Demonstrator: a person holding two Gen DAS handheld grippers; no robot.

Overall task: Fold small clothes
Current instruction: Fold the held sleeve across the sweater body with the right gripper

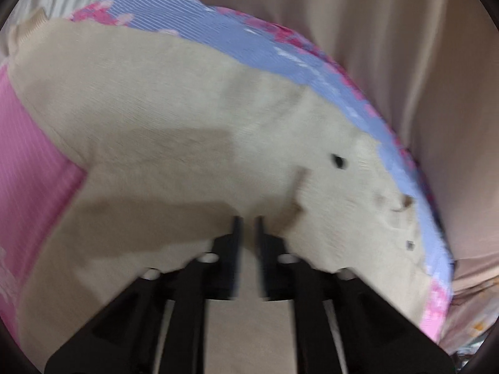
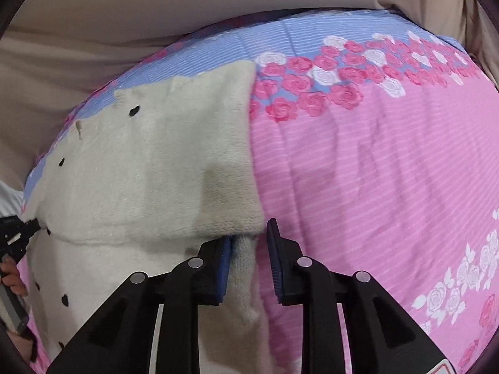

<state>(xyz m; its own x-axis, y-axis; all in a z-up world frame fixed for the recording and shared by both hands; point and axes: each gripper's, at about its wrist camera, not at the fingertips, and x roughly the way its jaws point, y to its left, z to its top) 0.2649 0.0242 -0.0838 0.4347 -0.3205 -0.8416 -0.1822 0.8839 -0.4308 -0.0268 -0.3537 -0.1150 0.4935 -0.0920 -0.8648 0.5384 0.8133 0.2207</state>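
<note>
Cream fleece garment (image 2: pixel 149 162), black heart print, no legible writing.

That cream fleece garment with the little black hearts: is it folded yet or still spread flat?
Partly folded. The cream garment has an upper layer doubled over a lower one, ending in a fold edge across it on the pink bedspread.

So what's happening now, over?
Left gripper pinching cream fleece garment. Right gripper open around its folded edge. Nothing blocking on pink rose bedspread.

A cream fleece garment (image 2: pixel 149 162) with black hearts lies on a pink-and-blue rose-printed bedsheet (image 2: pixel 358 171).
</note>
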